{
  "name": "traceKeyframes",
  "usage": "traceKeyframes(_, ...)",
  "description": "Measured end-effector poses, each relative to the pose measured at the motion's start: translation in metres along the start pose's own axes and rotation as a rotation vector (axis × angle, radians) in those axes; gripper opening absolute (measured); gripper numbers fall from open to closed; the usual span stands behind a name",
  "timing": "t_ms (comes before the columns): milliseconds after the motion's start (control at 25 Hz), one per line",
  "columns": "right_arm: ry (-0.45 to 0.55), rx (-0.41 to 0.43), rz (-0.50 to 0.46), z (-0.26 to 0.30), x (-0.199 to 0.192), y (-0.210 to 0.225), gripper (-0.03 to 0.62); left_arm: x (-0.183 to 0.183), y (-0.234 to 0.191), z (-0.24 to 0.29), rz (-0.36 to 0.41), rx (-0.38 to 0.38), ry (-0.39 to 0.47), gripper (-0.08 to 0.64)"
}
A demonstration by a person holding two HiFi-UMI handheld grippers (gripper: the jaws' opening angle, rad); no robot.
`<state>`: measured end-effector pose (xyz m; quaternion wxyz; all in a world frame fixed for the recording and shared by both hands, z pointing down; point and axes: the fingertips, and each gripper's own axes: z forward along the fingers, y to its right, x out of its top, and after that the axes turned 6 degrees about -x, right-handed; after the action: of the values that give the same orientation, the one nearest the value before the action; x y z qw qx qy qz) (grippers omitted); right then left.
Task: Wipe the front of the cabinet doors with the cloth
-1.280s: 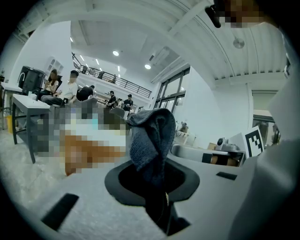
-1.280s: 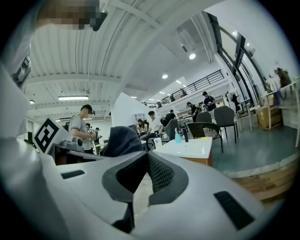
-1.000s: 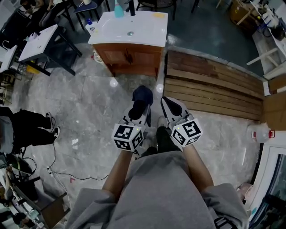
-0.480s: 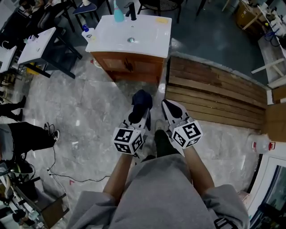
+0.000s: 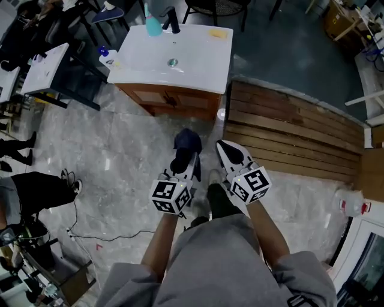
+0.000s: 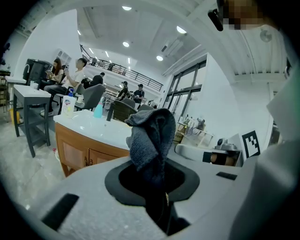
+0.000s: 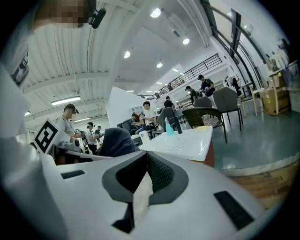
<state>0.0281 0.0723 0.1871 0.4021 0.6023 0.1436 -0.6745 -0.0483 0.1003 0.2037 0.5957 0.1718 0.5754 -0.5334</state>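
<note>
The wooden sink cabinet [image 5: 171,99] stands on the stone floor [image 5: 120,150] ahead, well apart from both tongs. Its doors [image 6: 75,157] therefore look not yet touched, and the whole wiping job seems left to do. The right tongs [image 5: 225,147] are closed together on nothing. The left tongs [image 5: 187,159] are clamped on the dark blue cloth [image 5: 188,143], which bunches up beyond their tips.

Grey marbled floor [image 5: 120,156], thin black cable [image 5: 90,235] trailing across. Raised wooden plank platform [image 5: 288,129] at right; dark teal floor [image 5: 288,48] beyond. White side table [image 5: 45,60] on dark legs at left. Ribbed white ceiling, round ceiling lights [image 7: 157,13], tall dark-framed windows [image 6: 187,98].
</note>
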Motion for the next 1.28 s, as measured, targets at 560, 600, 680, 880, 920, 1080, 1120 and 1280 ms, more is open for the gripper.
traceKeyframes(560,-0.055,0.033,0.085,0.063,-0.020,0.060,0.011,-0.008,-0.070,0.064,-0.051,0.106,-0.030,0.066)
traceKeyframes(600,-0.058,0.034,0.089,0.068,-0.024,0.062,0.011,-0.010,-0.077,0.066,-0.051,0.110,-0.031,0.066)
traceKeyframes(680,-0.062,0.035,0.097,0.079,-0.030,0.064,0.011,-0.013,-0.090,0.070,-0.052,0.116,-0.034,0.066)
traceKeyframes(880,-0.071,0.023,0.115,0.104,-0.056,0.066,0.011,-0.022,-0.122,0.079,-0.051,0.121,-0.040,0.066)
traceKeyframes(920,-0.074,0.017,0.119,0.110,-0.063,0.066,0.011,-0.024,-0.128,0.081,-0.049,0.118,-0.043,0.066)
traceKeyframes(1080,-0.071,-0.013,0.137,0.131,-0.083,0.068,0.011,-0.032,-0.154,0.089,-0.036,0.091,-0.064,0.066)
traceKeyframes(1120,-0.070,-0.022,0.142,0.136,-0.087,0.069,0.011,-0.034,-0.159,0.090,-0.034,0.085,-0.070,0.066)
traceKeyframes(1280,-0.069,-0.054,0.156,0.151,-0.099,0.067,0.011,-0.040,-0.179,0.090,-0.032,0.059,-0.092,0.066)
